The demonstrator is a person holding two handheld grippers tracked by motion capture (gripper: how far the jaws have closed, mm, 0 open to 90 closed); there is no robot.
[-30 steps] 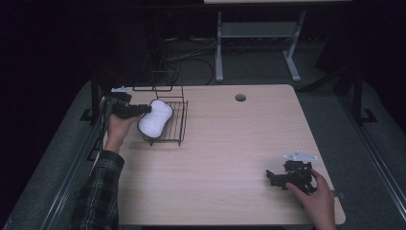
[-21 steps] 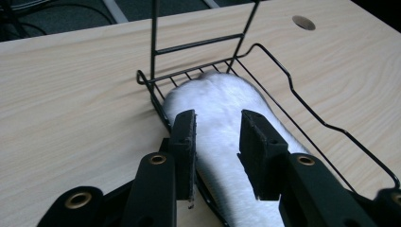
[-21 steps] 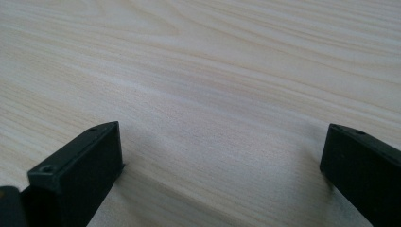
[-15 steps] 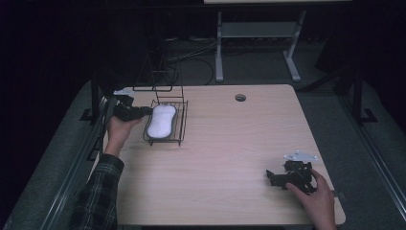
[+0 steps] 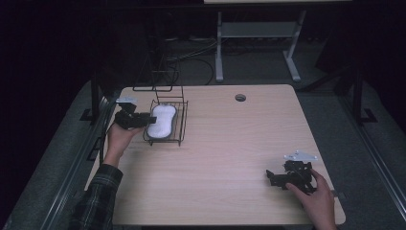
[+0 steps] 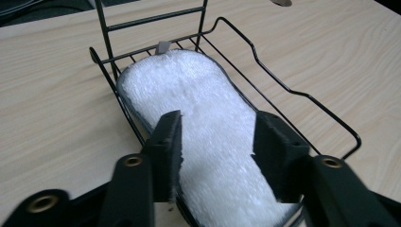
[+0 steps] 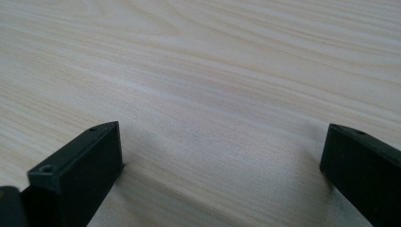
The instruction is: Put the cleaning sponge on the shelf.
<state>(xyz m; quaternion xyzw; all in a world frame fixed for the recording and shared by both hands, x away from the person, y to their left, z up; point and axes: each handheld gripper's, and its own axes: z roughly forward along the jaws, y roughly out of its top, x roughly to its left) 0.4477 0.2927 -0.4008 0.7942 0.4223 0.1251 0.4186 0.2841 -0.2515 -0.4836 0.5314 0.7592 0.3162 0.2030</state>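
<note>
A white fluffy pad (image 5: 161, 120) (image 6: 198, 104) lies lengthwise in a black wire basket (image 5: 183, 120) (image 6: 302, 94) at the table's left. My left gripper (image 5: 143, 118) (image 6: 220, 125) is at the basket's left end. Its jaws have just been opening and now stand apart over the pad's near end, without pressing on it. My right gripper (image 5: 270, 176) (image 7: 222, 137) rests low over bare wood near the table's front right corner, its jaws wide open with nothing between them.
A tall wire frame (image 5: 158, 76) rises behind the basket at the table's back left edge. A round cable hole (image 5: 240, 97) sits in the tabletop near the back. A white stand (image 5: 258, 33) is on the floor beyond the table.
The white pad, held tilted over the basket before, now lies flat in it. The left jaws have spread apart and let go of it. The right gripper has not moved.
</note>
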